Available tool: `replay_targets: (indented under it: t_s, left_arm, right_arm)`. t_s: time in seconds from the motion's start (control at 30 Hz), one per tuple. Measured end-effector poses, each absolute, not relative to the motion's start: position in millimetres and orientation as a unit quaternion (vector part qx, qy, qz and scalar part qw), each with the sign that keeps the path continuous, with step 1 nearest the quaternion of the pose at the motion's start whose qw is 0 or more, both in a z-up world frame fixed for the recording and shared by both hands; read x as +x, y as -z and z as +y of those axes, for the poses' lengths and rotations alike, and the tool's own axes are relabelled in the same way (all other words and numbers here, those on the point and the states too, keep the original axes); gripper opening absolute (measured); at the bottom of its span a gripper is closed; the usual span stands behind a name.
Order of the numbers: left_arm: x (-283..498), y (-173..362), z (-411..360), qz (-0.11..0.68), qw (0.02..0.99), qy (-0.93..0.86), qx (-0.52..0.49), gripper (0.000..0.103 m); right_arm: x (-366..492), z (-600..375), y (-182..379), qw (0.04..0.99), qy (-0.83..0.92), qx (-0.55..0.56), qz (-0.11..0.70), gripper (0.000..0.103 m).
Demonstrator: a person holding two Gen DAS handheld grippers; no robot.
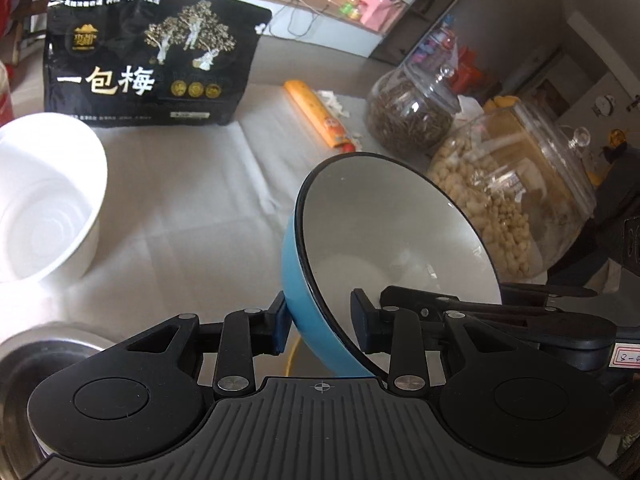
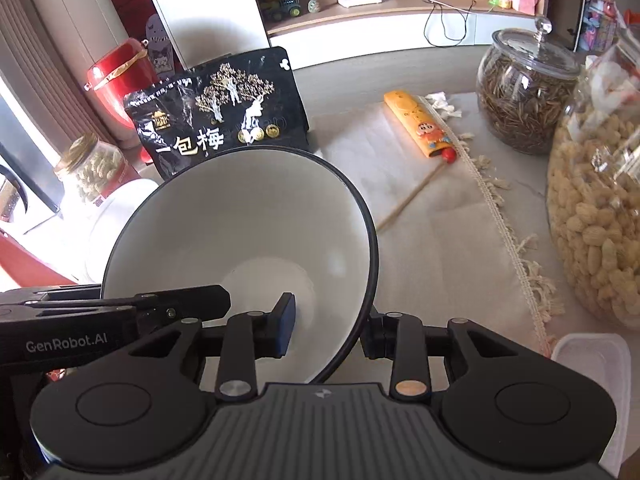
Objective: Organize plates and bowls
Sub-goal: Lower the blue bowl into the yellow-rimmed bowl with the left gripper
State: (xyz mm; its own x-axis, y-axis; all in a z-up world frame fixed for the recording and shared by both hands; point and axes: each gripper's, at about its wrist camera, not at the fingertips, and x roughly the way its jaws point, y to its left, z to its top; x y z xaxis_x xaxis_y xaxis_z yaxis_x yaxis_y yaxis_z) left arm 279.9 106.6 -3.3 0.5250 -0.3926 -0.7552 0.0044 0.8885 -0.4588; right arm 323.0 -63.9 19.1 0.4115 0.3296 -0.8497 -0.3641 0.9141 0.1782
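A blue bowl (image 1: 384,240) with a white inside and a dark rim is held tilted above the table by both grippers. My left gripper (image 1: 320,320) is shut on its rim, one finger on the blue outside, one inside. My right gripper (image 2: 328,326) is shut on the opposite rim of the same bowl (image 2: 248,240), with its left finger (image 2: 285,322) inside the bowl. The other gripper's body shows at the edge of each view. A white bowl (image 1: 44,200) sits on the table at the left. A metal dish (image 1: 36,360) lies at the lower left.
A black snack bag (image 1: 148,64) stands at the back. An orange packet (image 1: 320,116), a glass jar of dark seeds (image 1: 408,116) and a jar of peanuts (image 1: 504,196) stand to the right. A white cloth (image 2: 432,216) covers the table. A white lidded box (image 2: 592,360) sits at the lower right.
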Motion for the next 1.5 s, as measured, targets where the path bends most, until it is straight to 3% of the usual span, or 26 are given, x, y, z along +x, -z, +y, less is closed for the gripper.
replay_targets:
  t_s: [0.33, 0.6, 1.5]
  left_arm:
    - [264, 39, 60, 0.544, 0.815, 0.140, -0.141, 0.035]
    - [266, 38, 78, 0.540, 0.814, 0.126, -0.172, 0.034]
    - [261, 33, 83, 0.559, 0.795, 0.141, -0.189, 0.040]
  right_arm:
    - [285, -105, 24, 0.811, -0.169, 0.023, 0.559, 0.032]
    - [281, -98, 41, 0.806, -0.164, 0.045, 0.566, 0.033]
    - [280, -105, 20, 0.827, -0.153, 0.030, 0.540, 0.034]
